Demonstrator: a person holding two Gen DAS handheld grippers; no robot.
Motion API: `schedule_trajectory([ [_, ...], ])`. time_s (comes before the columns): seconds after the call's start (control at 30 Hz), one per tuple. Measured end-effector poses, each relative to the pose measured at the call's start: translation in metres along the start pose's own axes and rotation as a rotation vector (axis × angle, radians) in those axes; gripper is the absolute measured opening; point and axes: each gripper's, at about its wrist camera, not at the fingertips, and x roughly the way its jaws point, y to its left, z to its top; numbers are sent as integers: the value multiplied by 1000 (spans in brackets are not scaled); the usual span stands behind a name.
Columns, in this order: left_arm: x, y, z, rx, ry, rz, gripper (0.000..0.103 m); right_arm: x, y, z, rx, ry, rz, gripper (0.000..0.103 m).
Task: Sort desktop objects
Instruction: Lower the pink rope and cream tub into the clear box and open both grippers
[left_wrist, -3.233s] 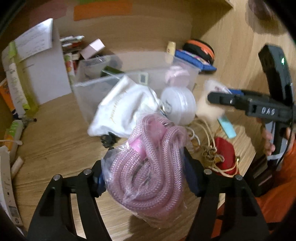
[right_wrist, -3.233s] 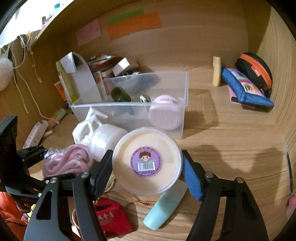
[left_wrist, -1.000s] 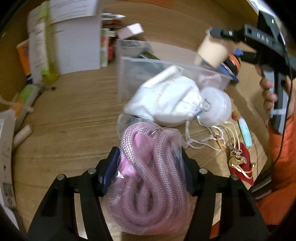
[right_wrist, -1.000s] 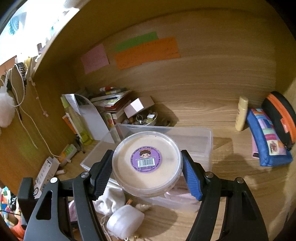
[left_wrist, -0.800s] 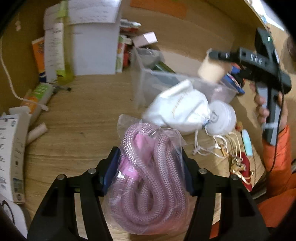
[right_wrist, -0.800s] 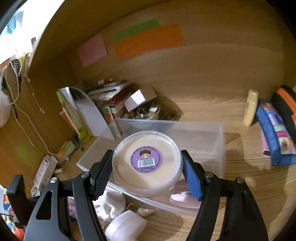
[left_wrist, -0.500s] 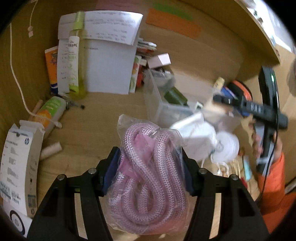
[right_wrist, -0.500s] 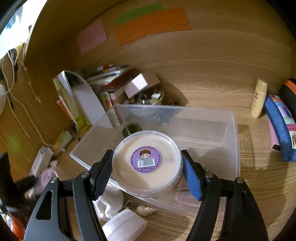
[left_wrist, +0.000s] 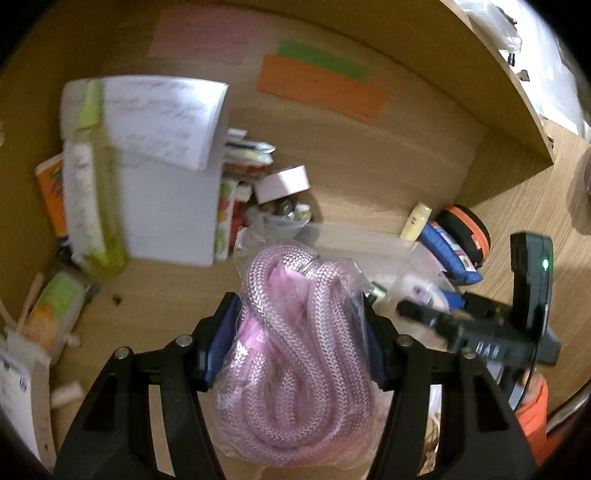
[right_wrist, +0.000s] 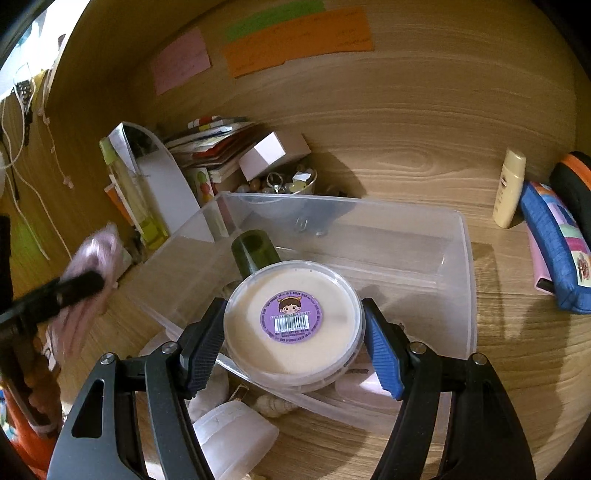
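Note:
My left gripper (left_wrist: 301, 341) is shut on a clear bag of pink braided rope (left_wrist: 299, 354) and holds it up in the air above the desk. My right gripper (right_wrist: 293, 334) is shut on a round cream tub with a purple sticker (right_wrist: 293, 325) and holds it over the near edge of a clear plastic bin (right_wrist: 424, 251). A dark green bottle (right_wrist: 255, 253) lies inside the bin. In the right wrist view the left gripper and the blurred pink rope (right_wrist: 92, 266) show at the left. In the left wrist view the right gripper's black body (left_wrist: 491, 343) shows at the right.
A white file holder with papers (left_wrist: 162, 173), a yellow-green bottle (right_wrist: 133, 195), stacked books and a small pink box (right_wrist: 273, 151) stand behind the bin. A cream tube (right_wrist: 509, 188), a blue pouch (right_wrist: 554, 240) and an orange-rimmed case sit right. A white round container (right_wrist: 232, 432) lies in front.
The left gripper lifted the rope bag up and tilted toward the back wall. The right gripper carried the tub forward and down over the bin's near edge.

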Motion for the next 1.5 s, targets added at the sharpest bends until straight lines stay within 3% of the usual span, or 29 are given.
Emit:
schedule_trajectory([
  [0.4,65,-30,23,72,85,-7,60,-8,0,-1,-16,-42,-29,72],
  [0.5,71,-30,20,71,96,0,60,-12,-2,0,-3,-60,-33,81],
  [0.6,74,-31,18,79,101,26,60,-16,-3,1,3,-74,-34,82],
  [0.9,39,-33,22,102,26,30,64,-22,-7,6,13,-95,-46,82],
  [1.03,15,-32,18,126,-26,55,76,-42,-9,6,18,-142,-72,82],
  [1.17,-1,-27,8,131,-40,61,85,-66,-9,0,10,-178,-119,82],
  [1.5,-16,-4,-31,104,-51,90,92,-101,-1,-39,-84,-199,-250,82],
])
